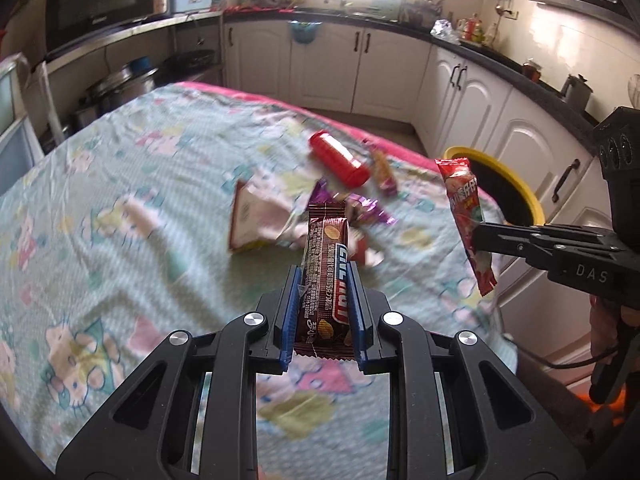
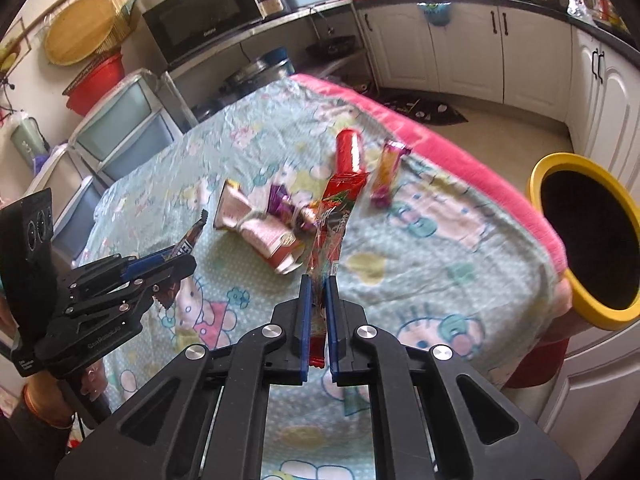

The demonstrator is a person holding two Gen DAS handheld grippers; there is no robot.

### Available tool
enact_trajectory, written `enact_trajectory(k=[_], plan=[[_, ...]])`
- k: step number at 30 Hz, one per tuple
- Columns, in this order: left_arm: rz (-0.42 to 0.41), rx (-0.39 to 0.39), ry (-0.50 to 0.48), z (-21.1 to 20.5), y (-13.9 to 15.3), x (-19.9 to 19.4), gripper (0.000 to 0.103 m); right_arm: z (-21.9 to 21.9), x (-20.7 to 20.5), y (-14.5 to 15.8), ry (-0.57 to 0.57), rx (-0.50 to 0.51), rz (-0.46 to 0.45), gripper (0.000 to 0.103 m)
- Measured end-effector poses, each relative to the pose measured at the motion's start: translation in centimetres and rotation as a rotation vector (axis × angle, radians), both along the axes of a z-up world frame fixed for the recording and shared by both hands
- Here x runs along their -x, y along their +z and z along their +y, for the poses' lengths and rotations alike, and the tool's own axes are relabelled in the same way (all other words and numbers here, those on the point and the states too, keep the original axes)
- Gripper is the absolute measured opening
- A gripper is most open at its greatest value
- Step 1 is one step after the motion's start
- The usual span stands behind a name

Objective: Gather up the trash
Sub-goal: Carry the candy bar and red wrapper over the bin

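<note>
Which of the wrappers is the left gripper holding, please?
The brown snack bar wrapper, clamped in the left gripper; the other held one is red.

Two wrist fisheyes over one cloth-covered table

The left wrist view looks steeply down along its fingers from the table's [image 1: 120, 184] near edge toward the far cabinets; the right wrist view does likewise, angled toward the far left corner. Both share the table's middle and the yellow-rimmed bin [image 1: 520, 192] [image 2: 560, 280] off its right edge.

tablecloth [image 1: 120, 168] mint green w/ pink cartoon cats, pink edge, brown wrapper [image 1: 326, 276] w/ blue-white logo, red wrapper [image 1: 466, 216], red tube [image 1: 339, 158], purple foil [image 1: 360, 206], bin [image 2: 538, 184] yellow rim, black inside, blue pads [image 1: 290, 312], cabinets [image 1: 384, 72] white
</note>
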State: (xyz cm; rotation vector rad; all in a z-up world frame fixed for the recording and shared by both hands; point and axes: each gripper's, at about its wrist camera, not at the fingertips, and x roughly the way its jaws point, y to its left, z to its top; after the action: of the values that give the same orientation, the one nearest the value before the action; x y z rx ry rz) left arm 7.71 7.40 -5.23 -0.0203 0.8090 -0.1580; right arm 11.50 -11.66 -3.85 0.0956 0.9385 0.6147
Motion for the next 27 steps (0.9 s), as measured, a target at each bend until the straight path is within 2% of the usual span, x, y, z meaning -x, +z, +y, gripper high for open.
enact_trajectory(k=[27], plan=[[-0.119,0.040,-0.149,-9.4,5.3,-5.7,0.016,-7.4,-2.0,5.7,-0.129,-0.048,-0.151,0.006]])
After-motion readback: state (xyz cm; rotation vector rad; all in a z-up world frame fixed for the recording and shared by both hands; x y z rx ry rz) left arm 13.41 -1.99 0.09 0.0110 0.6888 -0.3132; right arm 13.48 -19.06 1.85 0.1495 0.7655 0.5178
